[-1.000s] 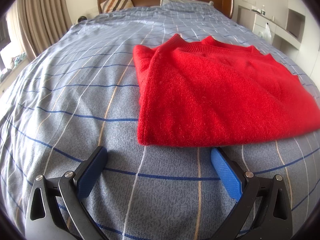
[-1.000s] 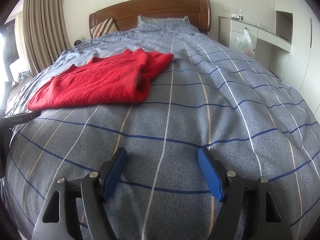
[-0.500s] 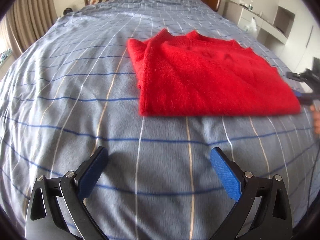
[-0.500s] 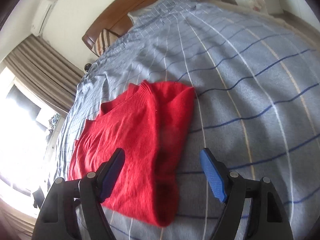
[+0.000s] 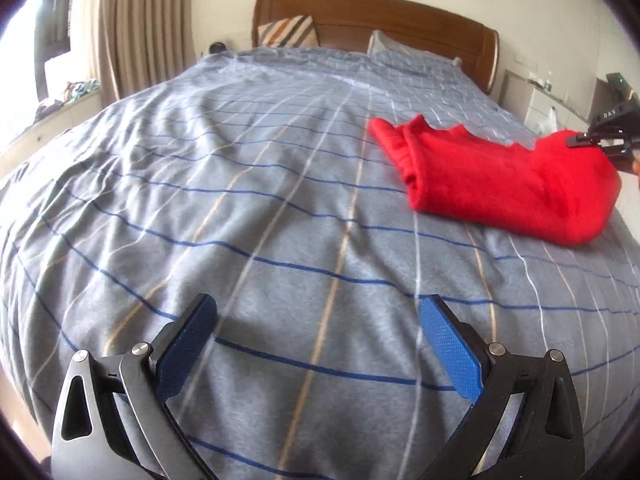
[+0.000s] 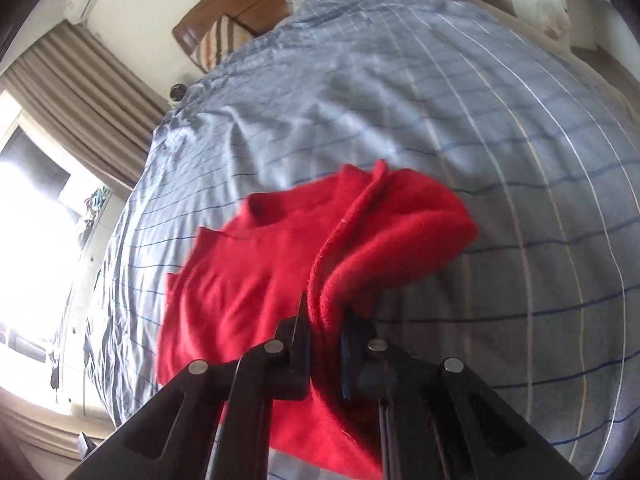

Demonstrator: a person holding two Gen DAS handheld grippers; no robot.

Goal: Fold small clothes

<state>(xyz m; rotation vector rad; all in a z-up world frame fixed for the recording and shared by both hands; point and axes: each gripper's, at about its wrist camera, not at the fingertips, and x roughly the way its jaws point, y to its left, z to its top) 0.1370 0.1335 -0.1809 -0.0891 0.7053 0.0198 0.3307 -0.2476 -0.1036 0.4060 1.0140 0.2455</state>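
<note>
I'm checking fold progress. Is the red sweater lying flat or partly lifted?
Partly lifted. The right gripper has just closed on one edge of the red sweater, which bunches up off the bed; the rest lies folded.

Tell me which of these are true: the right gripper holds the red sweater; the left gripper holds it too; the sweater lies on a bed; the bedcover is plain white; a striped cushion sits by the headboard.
1. The right gripper holds the red sweater. True: its jaws have just closed on a raised fold.
2. The left gripper holds it too. False: it is open over bare bedcover, apart from the sweater.
3. The sweater lies on a bed. True.
4. The bedcover is plain white. False: grey-blue with lines.
5. A striped cushion sits by the headboard. True.
</note>
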